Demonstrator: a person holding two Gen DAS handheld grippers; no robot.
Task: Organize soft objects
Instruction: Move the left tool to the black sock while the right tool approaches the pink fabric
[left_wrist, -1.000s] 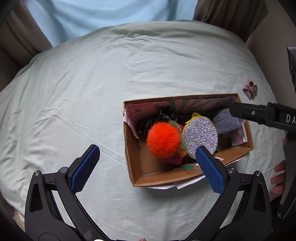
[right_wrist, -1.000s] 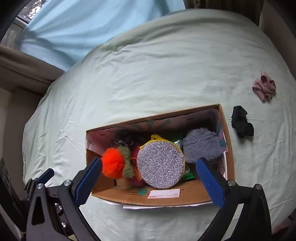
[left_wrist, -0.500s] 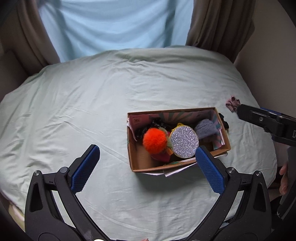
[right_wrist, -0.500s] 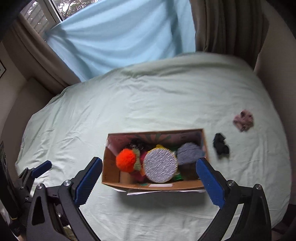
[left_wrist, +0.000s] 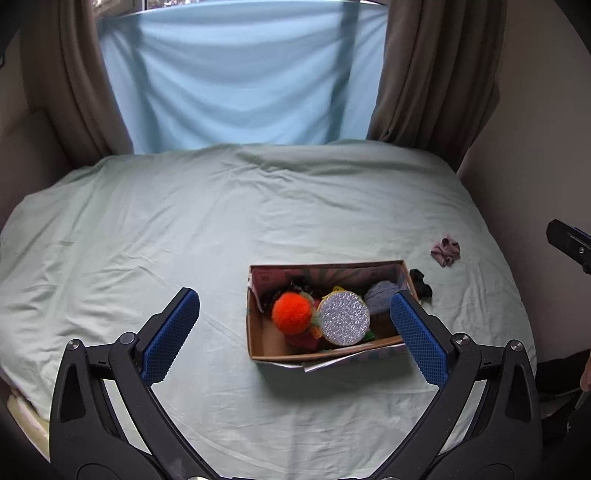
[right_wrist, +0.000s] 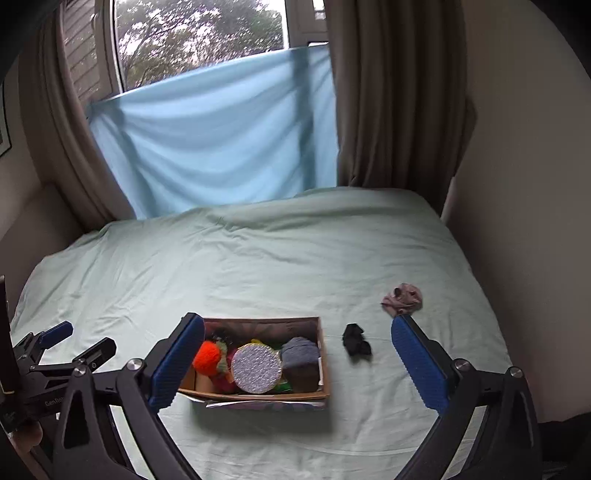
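Jaws spread on both grippers (left_wrist: 293, 332) (right_wrist: 297, 363), empty; black scrap (right_wrist: 355, 339) & pink scrap (right_wrist: 402, 294) thin, pinch may snag sheet (right_wrist: 258, 258).

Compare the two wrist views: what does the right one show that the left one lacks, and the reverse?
Only the right wrist view shows trees through the window glass and a picture frame edge on the wall. Only the left wrist view shows a hand at its right border. Both show the bed, the cardboard box holding the orange pompom and glittery disc, and the black item and pink item lying outside it. Both grippers' jaws stand open and empty.
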